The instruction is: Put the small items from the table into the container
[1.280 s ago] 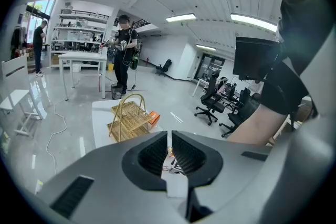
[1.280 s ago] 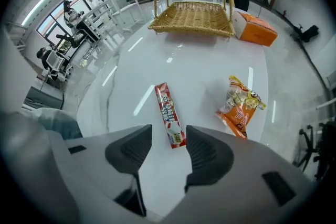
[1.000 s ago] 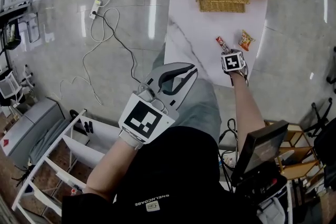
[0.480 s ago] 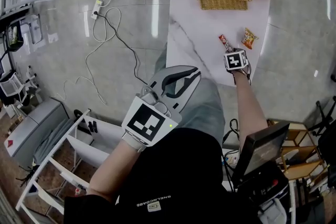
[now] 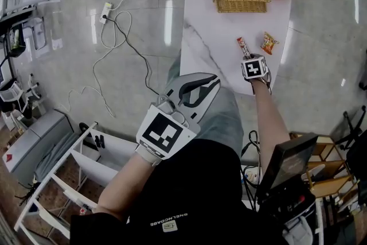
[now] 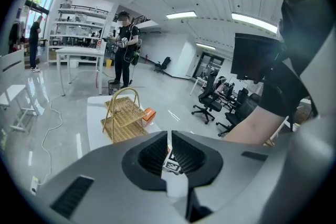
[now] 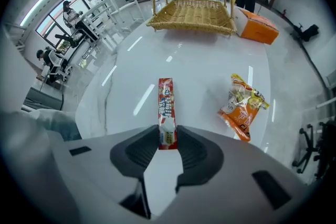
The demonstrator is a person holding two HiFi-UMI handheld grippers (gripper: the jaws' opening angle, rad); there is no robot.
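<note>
both jaws of the right gripper (image 7: 168, 137) are closing around the red snack bar (image 7: 166, 102) on the table (image 7: 199, 60). left gripper (image 6: 169, 150) has its jaws together, holding nothing; orange packet (image 7: 242, 107) lies near the bar.

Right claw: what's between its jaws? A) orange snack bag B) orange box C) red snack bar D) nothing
C: in the right gripper view the near end of the red snack bar lies between the jaws of the right claw, which are closing. The orange snack bag lies apart, off to the side.
</note>
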